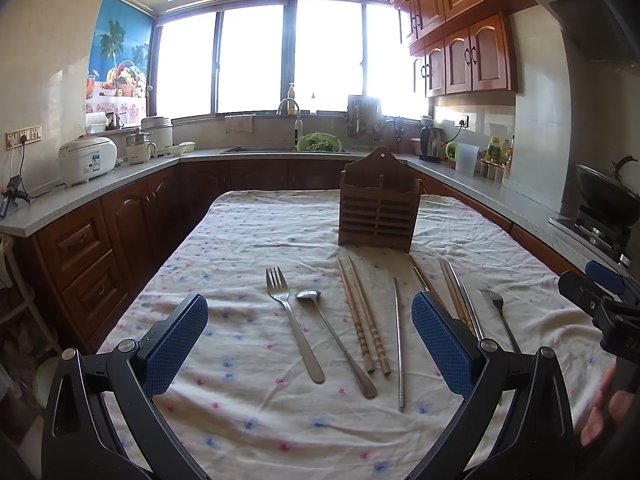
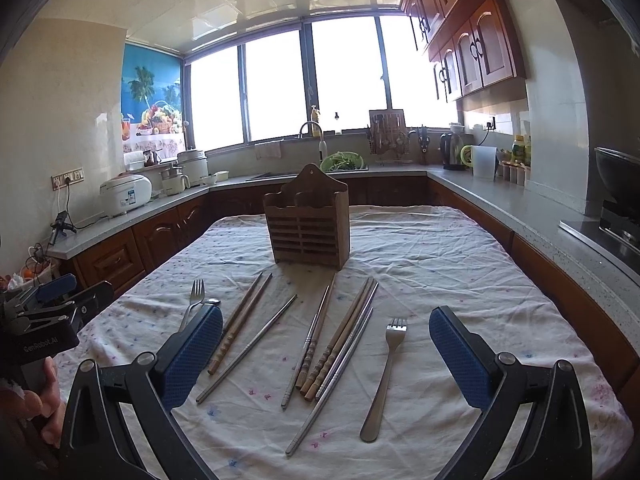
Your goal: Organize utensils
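Both hand-held grippers hover low over the table with their blue-padded fingers spread wide and nothing between them. The left gripper [image 1: 310,342] frames a steel fork [image 1: 290,316], a long-handled steel spoon [image 1: 334,338] and a pair of ridged bamboo chopsticks [image 1: 362,314]. The right gripper [image 2: 326,356] frames a fan of wooden and steel chopsticks [image 2: 340,344] and a second steel fork [image 2: 386,376]. All lie flat on the flower-dotted white tablecloth [image 2: 460,280], handles toward the grippers, probably for easy picking. Beyond them stands the empty slatted wooden utensil holder [image 2: 307,228], upright, likely their destination.
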`<state>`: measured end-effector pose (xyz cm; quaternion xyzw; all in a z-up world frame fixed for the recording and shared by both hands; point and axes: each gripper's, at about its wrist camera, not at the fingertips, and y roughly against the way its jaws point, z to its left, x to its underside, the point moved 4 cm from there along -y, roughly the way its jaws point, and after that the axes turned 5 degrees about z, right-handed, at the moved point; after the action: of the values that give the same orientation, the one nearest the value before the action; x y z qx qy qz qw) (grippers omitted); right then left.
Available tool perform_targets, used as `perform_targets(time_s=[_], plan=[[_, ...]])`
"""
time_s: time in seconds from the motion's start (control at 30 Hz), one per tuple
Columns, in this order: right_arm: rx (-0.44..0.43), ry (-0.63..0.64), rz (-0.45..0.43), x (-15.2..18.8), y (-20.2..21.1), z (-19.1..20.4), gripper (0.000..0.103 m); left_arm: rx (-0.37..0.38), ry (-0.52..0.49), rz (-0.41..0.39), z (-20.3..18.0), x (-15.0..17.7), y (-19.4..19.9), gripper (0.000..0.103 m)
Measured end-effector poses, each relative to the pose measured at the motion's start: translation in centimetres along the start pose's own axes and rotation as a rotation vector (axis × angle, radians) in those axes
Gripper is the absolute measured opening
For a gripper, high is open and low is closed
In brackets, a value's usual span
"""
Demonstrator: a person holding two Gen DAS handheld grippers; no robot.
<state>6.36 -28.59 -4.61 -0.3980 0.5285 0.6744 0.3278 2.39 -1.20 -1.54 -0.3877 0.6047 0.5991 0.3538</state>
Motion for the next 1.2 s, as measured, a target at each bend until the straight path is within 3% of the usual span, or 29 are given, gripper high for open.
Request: perform_targets(time_s=[0.93, 1.2], plan=[[-0.023, -0.002, 0.004, -0.3, -0.5, 0.4, 0.103, 0.009, 0.01, 0.007, 0.2, 0.0, -0.1, 0.103], [-0.032, -0.021, 0.034, -0.5, -1.4, 0.0, 0.103, 0.036, 0.045, 0.077, 0.6, -0.2, -2.2, 0.103]])
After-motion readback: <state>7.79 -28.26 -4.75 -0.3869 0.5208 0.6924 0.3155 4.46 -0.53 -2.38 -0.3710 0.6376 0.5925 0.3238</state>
